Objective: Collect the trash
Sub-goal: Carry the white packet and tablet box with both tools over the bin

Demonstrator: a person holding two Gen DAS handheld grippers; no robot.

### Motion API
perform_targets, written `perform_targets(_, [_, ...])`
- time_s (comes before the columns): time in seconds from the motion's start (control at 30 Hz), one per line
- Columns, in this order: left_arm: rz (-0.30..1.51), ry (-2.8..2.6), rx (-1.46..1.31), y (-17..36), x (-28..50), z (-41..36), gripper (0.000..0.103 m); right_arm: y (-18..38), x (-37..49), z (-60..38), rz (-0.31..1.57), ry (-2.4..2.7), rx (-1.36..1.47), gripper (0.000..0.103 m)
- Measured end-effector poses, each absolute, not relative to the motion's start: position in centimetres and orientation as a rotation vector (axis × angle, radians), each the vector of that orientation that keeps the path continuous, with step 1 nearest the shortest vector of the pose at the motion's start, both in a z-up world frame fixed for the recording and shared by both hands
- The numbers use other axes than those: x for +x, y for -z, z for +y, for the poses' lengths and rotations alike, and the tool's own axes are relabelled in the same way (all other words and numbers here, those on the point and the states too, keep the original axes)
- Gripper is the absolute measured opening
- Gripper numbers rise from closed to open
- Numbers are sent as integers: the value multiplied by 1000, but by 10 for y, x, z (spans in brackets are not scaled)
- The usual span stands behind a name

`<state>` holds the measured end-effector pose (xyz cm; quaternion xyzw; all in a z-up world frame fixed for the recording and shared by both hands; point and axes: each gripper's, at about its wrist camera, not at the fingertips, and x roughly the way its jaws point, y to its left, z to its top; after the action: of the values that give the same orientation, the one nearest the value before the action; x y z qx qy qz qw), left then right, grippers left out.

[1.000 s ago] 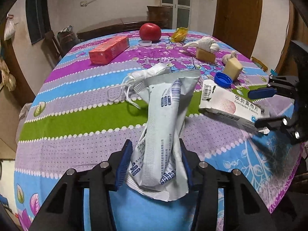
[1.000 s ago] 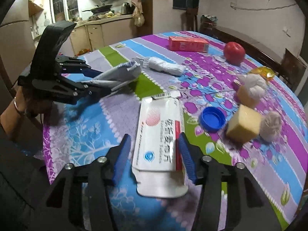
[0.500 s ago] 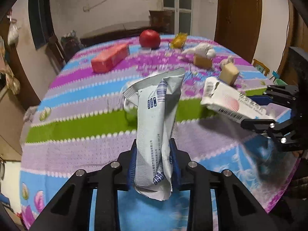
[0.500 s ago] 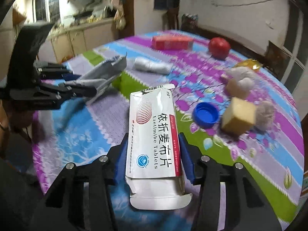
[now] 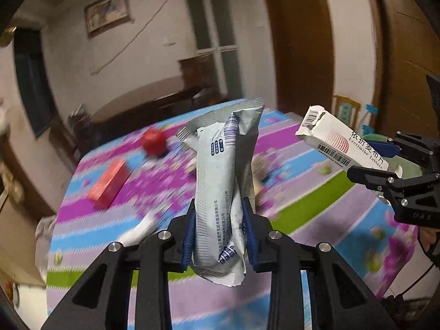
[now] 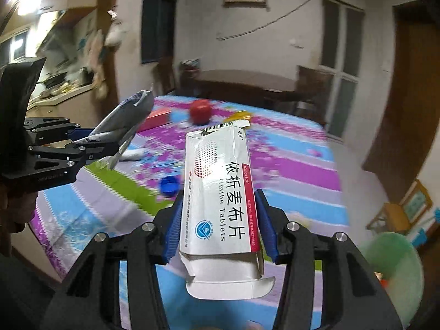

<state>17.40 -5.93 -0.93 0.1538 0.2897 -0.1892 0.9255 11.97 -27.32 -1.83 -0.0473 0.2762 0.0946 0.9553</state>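
Observation:
My left gripper (image 5: 220,228) is shut on a crumpled grey-white wrapper (image 5: 222,181) and holds it upright, well above the table. My right gripper (image 6: 218,228) is shut on an empty white tablet box (image 6: 220,192) with red trim, also lifted off the table. Each gripper shows in the other's view: the right one with its box (image 5: 341,144) at the right edge, the left one with its wrapper (image 6: 123,121) at the left. A green bin (image 6: 393,272) stands below the table edge at the lower right.
On the flowered tablecloth (image 5: 316,203) lie a red box (image 5: 110,183), a red tomato (image 5: 154,140), a blue bottle cap (image 6: 170,185), a yellow wrapper (image 6: 240,115) and a white rolled cloth (image 5: 137,232). A small chair (image 6: 404,211) stands beside the bin.
Both grippers closed on their items and lifted them off the table. Both views have tilted up and swung, and the green bin has come into the right wrist view.

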Motion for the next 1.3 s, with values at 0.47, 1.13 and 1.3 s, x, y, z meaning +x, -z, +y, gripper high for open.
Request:
perform_targets(0.47, [533,585,464,-1,182,-257,32,10,79,-424,579,144,-27,47])
perform_targets(1.13, [550,764,640,47,168,-430,32,57,55,-531,704,382,126,48])
perform_targets(1.3, [565,778,669,63,168,-448,32,66,51,-539,720,402,141,48])
